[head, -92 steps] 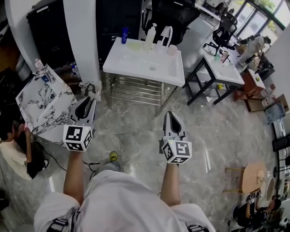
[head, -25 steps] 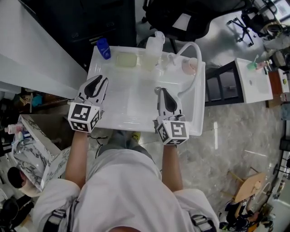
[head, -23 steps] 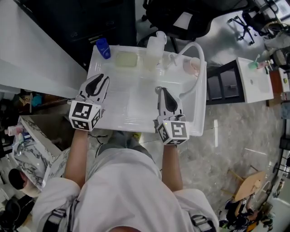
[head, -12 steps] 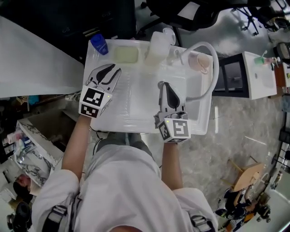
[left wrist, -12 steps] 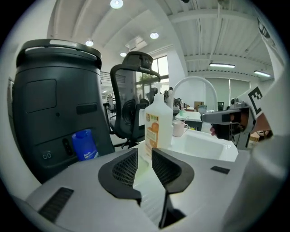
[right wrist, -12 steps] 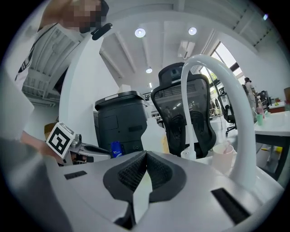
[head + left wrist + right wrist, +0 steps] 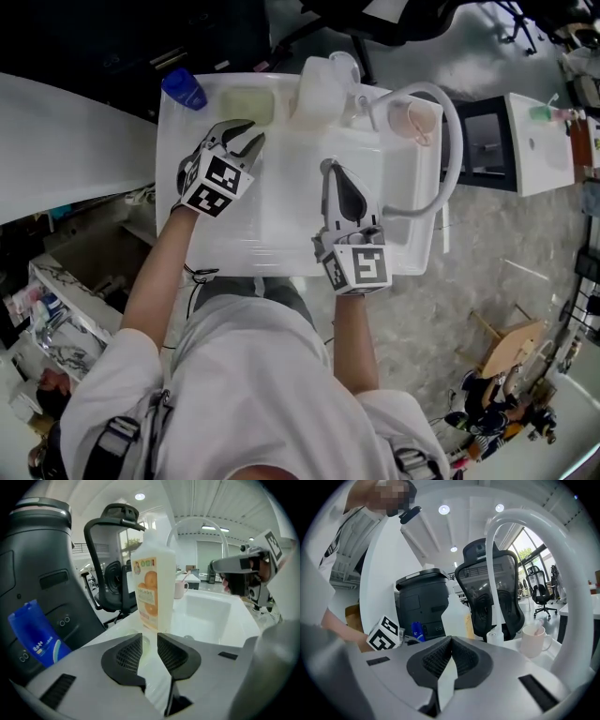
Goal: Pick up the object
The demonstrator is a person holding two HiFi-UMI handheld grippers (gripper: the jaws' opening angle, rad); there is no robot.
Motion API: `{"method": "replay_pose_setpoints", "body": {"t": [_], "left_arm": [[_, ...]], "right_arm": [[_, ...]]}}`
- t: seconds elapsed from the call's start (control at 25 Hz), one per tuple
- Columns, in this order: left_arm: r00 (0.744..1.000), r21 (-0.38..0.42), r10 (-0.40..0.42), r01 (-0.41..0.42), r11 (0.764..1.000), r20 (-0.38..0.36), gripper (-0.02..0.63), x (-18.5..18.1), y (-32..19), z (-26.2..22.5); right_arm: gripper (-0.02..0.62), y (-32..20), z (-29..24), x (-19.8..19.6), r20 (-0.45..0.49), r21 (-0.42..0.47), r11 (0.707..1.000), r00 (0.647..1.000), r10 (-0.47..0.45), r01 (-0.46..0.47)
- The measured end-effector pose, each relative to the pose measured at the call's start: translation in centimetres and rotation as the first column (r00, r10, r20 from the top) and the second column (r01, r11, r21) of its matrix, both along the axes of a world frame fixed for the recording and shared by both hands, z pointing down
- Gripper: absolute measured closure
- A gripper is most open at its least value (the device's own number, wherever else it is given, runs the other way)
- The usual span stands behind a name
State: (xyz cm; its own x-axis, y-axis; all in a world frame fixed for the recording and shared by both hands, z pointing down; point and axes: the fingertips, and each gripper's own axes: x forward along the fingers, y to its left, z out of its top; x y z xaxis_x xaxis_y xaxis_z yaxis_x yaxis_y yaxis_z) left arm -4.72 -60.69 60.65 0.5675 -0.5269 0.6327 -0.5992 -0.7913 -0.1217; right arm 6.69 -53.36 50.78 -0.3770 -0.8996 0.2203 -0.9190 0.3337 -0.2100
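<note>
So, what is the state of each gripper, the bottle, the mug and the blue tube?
Left gripper: open, nothing between the jaws.
Right gripper: shut, empty.
Bottle: upright, not gripped.
Mug: upright, a stick-like thing inside.
Blue tube: standing on end.

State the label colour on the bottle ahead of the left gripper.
The label is mostly orange; left gripper view shows it best.

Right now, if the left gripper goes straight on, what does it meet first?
Probably the white bottle with the orange label, standing upright dead ahead of the left gripper, whose jaws are parted and empty. How far off it stands is hard to judge.
</note>
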Motion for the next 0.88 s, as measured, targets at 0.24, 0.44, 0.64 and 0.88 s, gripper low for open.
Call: {"method": "replay_pose_setpoints", "body": {"t": [0.24,0.44,0.64,0.88], "left_arm": [[0.996,-0.052,0.041,-0.037,0.998,0.079,0.512,1.1,-1.5,3.8],[0.977,-0.052,0.100,-0.092,0.994,0.189,0.512,1.7,-2.2,5.9],[0.967,-0.076,0.126,-0.112,0.991,0.219,0.512,2.1,-2.7,7.3],[0.948,-0.061,0.164,-0.153,0.986,0.272,0.521,2.3,-2.9,8.2]], "right_arm": [[0.588,-0.7,0.9,0.2,0.003,-0.031,0.999,1.000,0.009,-0.009],[0.588,-1.1,1.2,0.7,-0.006,-0.046,0.999,1.000,0.013,-0.013],[0.588,-1.4,1.5,0.9,-0.014,-0.055,0.998,1.000,0.015,-0.016],[0.588,-1.2,2.1,0.6,-0.017,-0.061,0.998,1.000,0.010,-0.011]]}}
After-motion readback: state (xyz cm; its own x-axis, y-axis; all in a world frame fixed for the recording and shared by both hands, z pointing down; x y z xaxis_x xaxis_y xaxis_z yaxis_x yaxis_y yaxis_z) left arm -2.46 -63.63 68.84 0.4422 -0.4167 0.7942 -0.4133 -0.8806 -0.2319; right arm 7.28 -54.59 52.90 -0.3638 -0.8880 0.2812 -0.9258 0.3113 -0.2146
